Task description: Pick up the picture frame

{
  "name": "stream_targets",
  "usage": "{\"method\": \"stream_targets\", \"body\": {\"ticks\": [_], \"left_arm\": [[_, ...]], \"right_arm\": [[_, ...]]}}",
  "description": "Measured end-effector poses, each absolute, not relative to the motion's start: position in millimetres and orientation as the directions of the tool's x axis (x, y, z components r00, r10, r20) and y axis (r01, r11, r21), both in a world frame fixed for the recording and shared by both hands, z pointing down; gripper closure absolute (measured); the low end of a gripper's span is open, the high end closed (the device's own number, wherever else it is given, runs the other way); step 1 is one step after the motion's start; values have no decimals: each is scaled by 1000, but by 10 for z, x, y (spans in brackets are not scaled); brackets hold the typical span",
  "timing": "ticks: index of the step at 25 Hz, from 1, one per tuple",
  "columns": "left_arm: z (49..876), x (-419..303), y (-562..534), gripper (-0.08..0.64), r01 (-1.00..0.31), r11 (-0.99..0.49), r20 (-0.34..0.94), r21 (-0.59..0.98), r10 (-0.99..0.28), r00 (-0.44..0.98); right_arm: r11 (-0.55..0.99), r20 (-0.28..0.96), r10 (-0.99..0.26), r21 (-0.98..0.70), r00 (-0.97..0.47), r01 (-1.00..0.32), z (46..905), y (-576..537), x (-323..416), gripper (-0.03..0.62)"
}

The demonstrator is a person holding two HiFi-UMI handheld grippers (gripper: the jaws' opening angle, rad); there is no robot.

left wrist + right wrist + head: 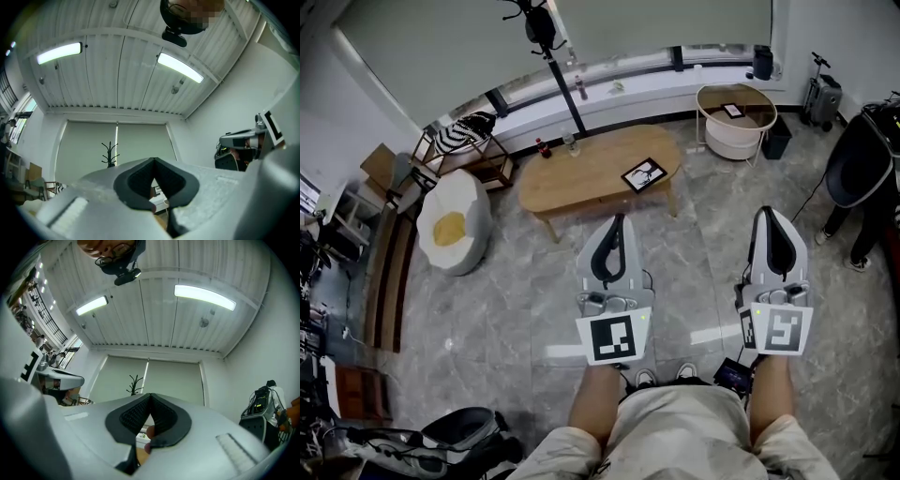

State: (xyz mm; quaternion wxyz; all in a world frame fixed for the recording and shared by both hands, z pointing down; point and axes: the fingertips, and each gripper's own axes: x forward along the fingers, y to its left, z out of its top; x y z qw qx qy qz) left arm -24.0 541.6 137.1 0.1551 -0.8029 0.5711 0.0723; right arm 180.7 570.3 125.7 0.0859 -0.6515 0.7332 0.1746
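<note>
- Pressed together and empty are the jaws of both grippers: in each gripper view the dark pads meet at the tip and nothing is between them.
- The left gripper [617, 221] is held over the floor on the near side of the wooden table [581, 178], in front of its right half and well apart from it.
- The right gripper [767, 214] is held beside the left one, past the right end of the table, also well apart from it.
- The picture frame [644, 175] lies flat on the table near its right end. It has a black border and a white picture with a dark drawing, and it sits at an angle to the table edge.
- On the far left part of the table stand a small dark bottle [542, 148] and a clear glass [570, 143], near each other.
- Behind the table stands a black coat stand [546, 37].
- To the right of the table is a round white basket [736, 139].
- To the left of the table lies a white and yellow cushion seat [450, 225].
</note>
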Motion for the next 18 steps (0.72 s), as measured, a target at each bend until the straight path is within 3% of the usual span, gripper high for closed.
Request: {"method": "stream_targets", "body": {"ticks": [18], "left_arm": [[1723, 193, 5323, 555, -949, -264, -210, -174, -931, 298]], "right_arm": [[146, -293, -943, 67, -159, -987, 1649, 5484, 2316, 591]]}}
